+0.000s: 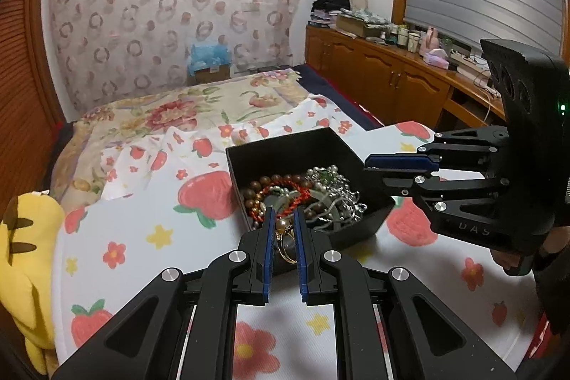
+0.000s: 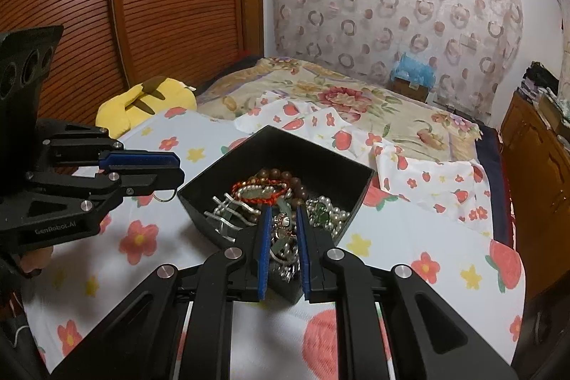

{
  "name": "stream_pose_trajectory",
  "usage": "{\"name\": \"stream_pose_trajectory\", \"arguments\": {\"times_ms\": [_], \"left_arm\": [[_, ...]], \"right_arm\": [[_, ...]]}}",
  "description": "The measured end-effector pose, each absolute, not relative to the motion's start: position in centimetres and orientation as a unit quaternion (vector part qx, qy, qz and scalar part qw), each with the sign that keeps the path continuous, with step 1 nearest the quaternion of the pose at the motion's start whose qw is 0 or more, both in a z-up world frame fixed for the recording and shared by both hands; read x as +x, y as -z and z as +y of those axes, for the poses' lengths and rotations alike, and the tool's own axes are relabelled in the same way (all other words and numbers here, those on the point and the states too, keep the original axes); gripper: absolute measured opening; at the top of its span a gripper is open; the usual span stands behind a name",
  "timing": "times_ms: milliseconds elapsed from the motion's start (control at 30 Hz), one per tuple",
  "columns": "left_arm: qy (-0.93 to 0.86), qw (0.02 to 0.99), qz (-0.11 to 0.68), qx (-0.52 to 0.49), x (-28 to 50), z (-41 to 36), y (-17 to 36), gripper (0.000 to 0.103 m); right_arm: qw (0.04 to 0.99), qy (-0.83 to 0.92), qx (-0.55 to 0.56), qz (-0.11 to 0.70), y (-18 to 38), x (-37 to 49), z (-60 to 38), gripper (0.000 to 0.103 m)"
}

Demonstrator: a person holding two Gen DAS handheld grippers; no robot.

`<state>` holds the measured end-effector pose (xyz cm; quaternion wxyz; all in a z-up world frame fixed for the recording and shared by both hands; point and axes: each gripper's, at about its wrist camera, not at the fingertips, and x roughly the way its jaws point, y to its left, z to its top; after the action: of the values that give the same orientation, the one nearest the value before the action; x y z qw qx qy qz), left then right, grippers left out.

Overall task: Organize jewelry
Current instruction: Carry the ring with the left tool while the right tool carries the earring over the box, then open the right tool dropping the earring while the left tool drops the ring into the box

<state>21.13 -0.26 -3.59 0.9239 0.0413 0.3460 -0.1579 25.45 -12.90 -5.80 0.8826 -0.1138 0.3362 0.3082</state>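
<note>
The left gripper [image 1: 284, 212] is closest. Its blue fingers are squeezed on a thin gold ring [image 1: 288, 250]. From the other side, the ring hangs down under the tip like a little hoop.

The right gripper [image 2: 283, 211] has its fingers close together, with just a thin gap. Shiny silver pieces show between them. I cannot tell if it pinches one or if they just lie in the box below.

Just past both tips is the black box [image 1: 356, 223]. It sits on the strawberry sheet [image 1: 142, 237], with one corner pointing toward the person. Inside is a tangled pile: brown bead bracelet [image 1: 270, 181], red cord bracelet [image 1: 295, 202] and silver beads [image 1: 331, 177].

Here is what matters for the next move. The box lies ahead of and below both grippers. The left gripper is up above the box's left corner, and the ring hangs just outside that corner, over bare sheet. The ring hangs flat side out, like a coin on its edge. The right gripper's tip is up by the box's right rim. So the left hand is nearer to the open sheet on the left. I think that is a good place to lay the ring down, away from the pile.

Farther left is a yellow plush toy [image 1: 25, 255]. Behind the box is a flowered quilt [image 1: 160, 113]. Then come a curtain with rings on it [image 1: 160, 6] and a wooden cabinet [image 1: 374, 70] on the right.
</note>
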Motion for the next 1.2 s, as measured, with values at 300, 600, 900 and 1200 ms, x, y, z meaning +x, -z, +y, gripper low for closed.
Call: {"name": "stream_pose_trajectory", "arguments": {"times_ms": [300,600,900,1200], "left_arm": [[0.152,0.924,0.349,0.044,22.8,-0.6,4.0,0.010],[0.146,0.924,0.350,0.043,26.6,-1.3,4.2,0.010],[0.140,0.922,0.359,0.028,29.1,-1.6,4.8,0.010],[0.130,0.924,0.359,0.020,29.4,-1.8,5.1,0.013]], "right_arm": [[0.886,-0.304,-0.113,0.331,6.0,26.3,-12.6,0.016],[0.893,-0.285,-0.093,0.336,6.7,26.3,-14.9,0.017],[0.902,-0.264,-0.074,0.335,6.9,26.0,-17.0,0.017],[0.905,-0.253,-0.069,0.335,7.3,25.9,-17.5,0.017]]}}
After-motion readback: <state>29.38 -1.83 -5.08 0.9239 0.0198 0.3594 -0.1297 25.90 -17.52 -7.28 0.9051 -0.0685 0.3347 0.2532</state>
